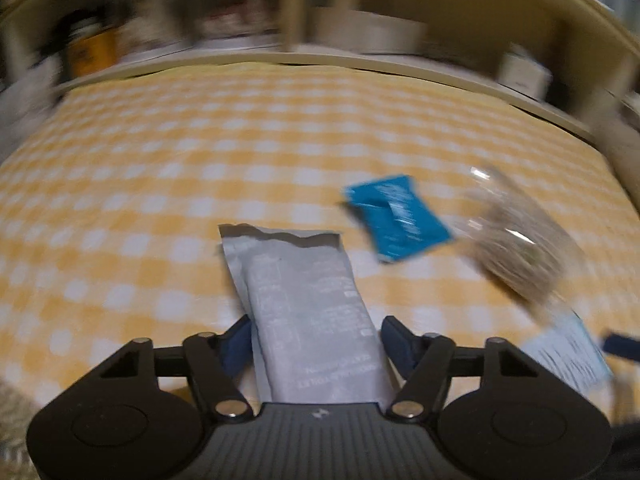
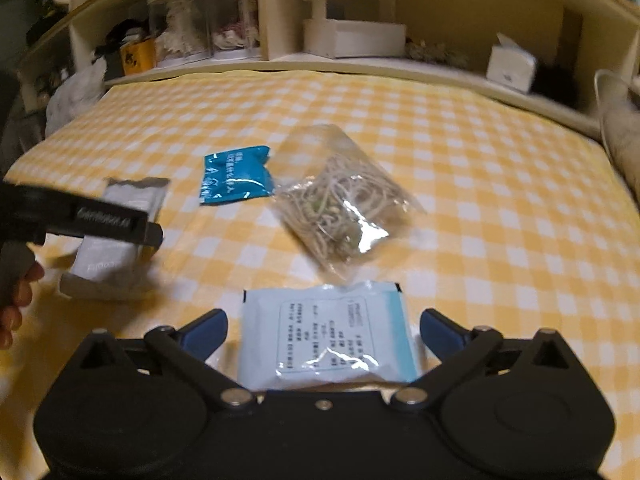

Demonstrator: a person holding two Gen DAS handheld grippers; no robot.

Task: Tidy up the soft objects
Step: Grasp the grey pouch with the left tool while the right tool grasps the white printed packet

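As you scan the yellow checked cloth point(image 2: 460, 152) from the left, your left gripper point(image 1: 312, 336) comes first: its blue fingers point(image 1: 396, 340) flank a long grey packet point(image 1: 304, 304) lying flat on the cloth, the left one close against its edge, the right one just clear, though blur makes contact hard to judge. Next, slightly farther back, lies a small blue sachet point(image 2: 236, 174), just beside a clear bag of pale stringy material point(image 2: 340, 208), which sits near the middle. Nearest you, a white pouch with a printed label point(image 2: 328, 332) lies between the fingers of your right gripper point(image 2: 322, 334), which stand wide apart and touch neither side. Behind everything runs a cream shelf point(image 2: 360, 64) with jars and boxes.
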